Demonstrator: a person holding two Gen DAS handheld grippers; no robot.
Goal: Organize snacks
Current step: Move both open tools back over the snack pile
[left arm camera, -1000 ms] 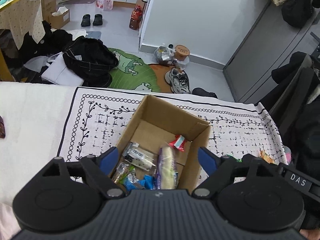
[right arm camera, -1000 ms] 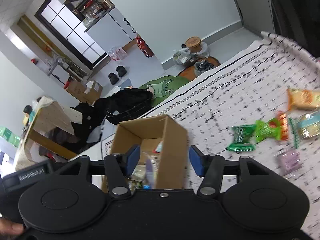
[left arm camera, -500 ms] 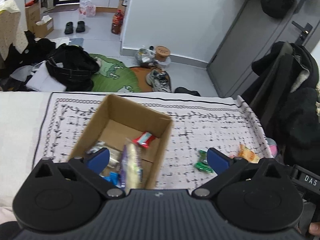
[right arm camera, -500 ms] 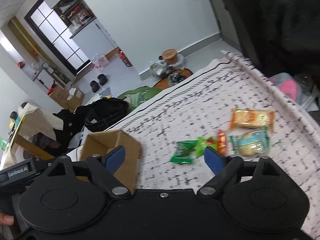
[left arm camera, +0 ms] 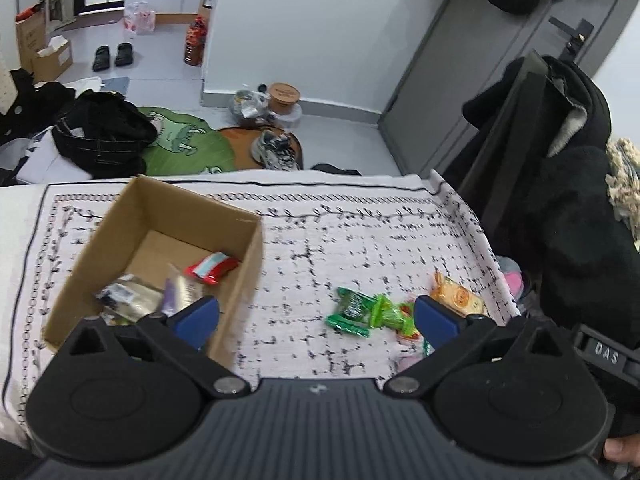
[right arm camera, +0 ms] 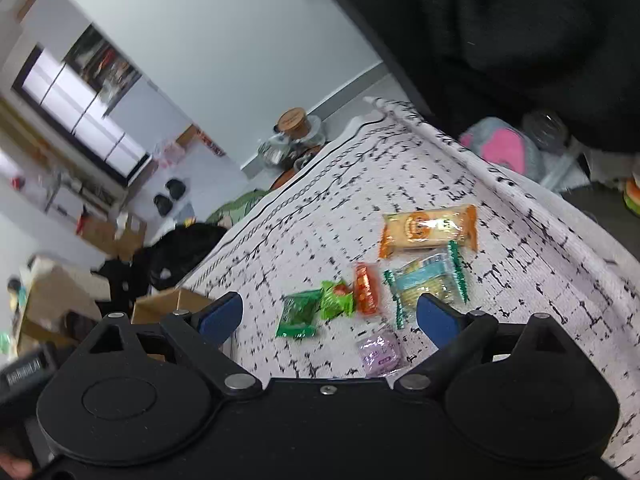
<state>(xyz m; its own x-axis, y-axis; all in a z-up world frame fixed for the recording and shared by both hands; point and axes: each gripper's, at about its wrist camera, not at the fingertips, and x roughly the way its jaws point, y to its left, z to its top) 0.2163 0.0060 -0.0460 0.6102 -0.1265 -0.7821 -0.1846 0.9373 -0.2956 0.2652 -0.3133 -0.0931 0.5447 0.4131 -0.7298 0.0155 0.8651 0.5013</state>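
Observation:
An open cardboard box (left arm camera: 160, 216) stands on the patterned cloth at the left and holds several snack packets, among them a red one (left arm camera: 212, 267). Loose snacks lie to its right: two green packets (right arm camera: 298, 314), a small orange-red one (right arm camera: 366, 288), a blue-green cracker pack (right arm camera: 428, 280), an orange biscuit pack (right arm camera: 428, 228) and a purple packet (right arm camera: 378, 350). My left gripper (left arm camera: 316, 316) hangs open between the box and the green packets (left arm camera: 352, 312). My right gripper (right arm camera: 329, 316) hovers over the loose snacks, its jaws opening, touching none of them.
The black-and-white tablecloth (left arm camera: 360, 224) drops off at its right edge. A chair draped in a black coat (left arm camera: 568, 208) stands close there, with a pink soft thing (right arm camera: 500, 148) below. Beyond the far edge, bags and shoes (left arm camera: 276, 152) clutter the floor.
Both views have swung right, from over the box to the loose snacks. Both grippers' jaws have spread wider, the right one much more.

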